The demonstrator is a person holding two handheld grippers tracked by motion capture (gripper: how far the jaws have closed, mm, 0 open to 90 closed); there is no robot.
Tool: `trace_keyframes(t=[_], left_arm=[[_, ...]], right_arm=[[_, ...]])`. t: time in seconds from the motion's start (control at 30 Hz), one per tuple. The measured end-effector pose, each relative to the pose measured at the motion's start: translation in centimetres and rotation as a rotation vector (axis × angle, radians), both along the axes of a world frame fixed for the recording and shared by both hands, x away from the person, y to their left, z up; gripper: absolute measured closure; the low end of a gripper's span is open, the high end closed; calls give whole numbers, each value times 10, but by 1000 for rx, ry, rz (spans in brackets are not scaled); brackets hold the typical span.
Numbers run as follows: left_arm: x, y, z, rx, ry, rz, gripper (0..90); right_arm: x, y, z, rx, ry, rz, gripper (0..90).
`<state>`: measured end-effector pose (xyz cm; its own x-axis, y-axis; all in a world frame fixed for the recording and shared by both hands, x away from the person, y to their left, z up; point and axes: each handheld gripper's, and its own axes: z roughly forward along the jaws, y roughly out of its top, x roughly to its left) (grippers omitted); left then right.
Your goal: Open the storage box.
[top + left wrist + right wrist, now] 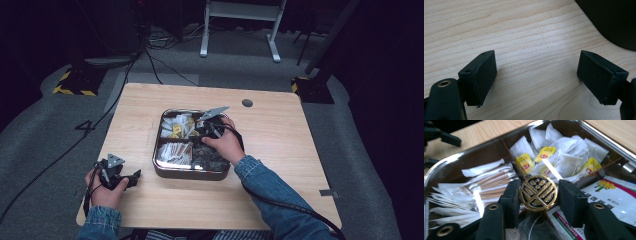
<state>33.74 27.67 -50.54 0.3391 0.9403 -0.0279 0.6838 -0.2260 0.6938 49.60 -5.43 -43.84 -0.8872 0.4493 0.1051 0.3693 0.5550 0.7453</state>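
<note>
The right gripper (538,195) has its jaws clamped on 1 round black-and-gold knob (538,193) at the centre of a metal tray (159,150), which sits mid-table (280,145) with 4 compartments. At least 4 yellow-tagged tea bags (564,155) lie in the far section and white stick sachets (486,182) in the left one. The grip looks thin, so the knob could slip or the tray tip if lifted off-centre. The left gripper (536,75) rests on the table's near left, jaws wide and empty.

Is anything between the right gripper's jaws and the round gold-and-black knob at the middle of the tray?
Nothing visible does. The right gripper has its pads against both sides of the knob, above the tea bags in the tray.
</note>
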Motion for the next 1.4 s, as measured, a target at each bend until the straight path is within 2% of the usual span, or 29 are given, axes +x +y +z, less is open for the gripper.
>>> trace_keyframes(t=[0.07,0.2,0.4,0.7,1.07,1.23,1.37,1.4], left_arm=[[0,0,0,0,0,0,165],[0,0,0,1,0,-2,165],[1,0,0,0,0,0,165],[1,-1,0,-2,1,2,164],[2,-1,0,-2,1,3,164],[2,-1,0,-2,1,3,165],[2,-1,0,-2,4,2,165],[2,-1,0,-2,1,3,164]], right_arm=[[0,2,-3,3,-8,9,573],[-4,5,-3,-27,-55,15,587],[-6,6,-3,-30,-72,-1,591],[-8,6,-4,-19,-69,-18,591],[-12,5,-3,-11,-97,-31,593],[-14,6,6,-19,-112,-26,593],[-15,4,14,-10,-117,-26,593],[-16,1,21,2,-122,-30,592]])
